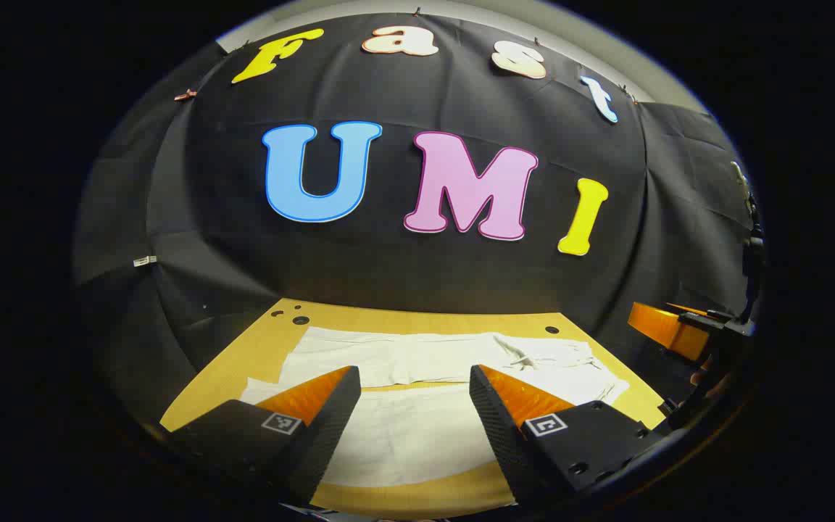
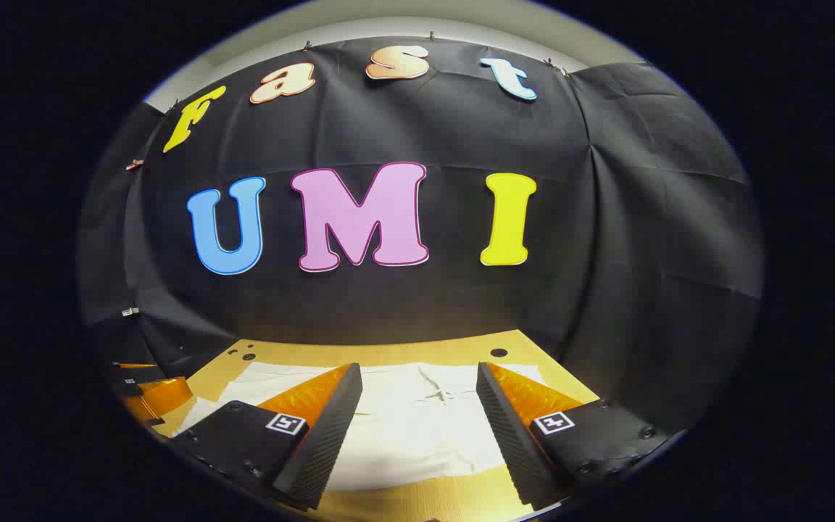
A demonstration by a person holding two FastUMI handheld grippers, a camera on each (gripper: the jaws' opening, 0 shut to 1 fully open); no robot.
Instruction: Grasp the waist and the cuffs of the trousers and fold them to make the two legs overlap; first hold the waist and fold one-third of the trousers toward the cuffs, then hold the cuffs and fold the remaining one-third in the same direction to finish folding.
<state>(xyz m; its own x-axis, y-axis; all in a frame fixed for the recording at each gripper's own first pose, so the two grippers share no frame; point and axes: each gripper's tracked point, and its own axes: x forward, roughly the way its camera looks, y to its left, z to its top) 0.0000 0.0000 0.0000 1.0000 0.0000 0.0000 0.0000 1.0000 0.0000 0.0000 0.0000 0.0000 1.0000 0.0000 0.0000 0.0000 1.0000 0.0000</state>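
Now both my grippers point(image 1: 414, 395) point(image 2: 419, 399) hang wide open and empty above the white trousers point(image 1: 417, 428) spread flat on the table point(image 1: 243, 355); limp cloth, so I'd pinch waist and cuff edges.

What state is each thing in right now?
White cloth trousers: spread flat on the table, legs side by side, not yet overlapped.
Left tool: open, holding nothing, above the trousers.
Right tool: open, holding nothing, above the trousers.
Yellow wooden table: bearing the trousers.
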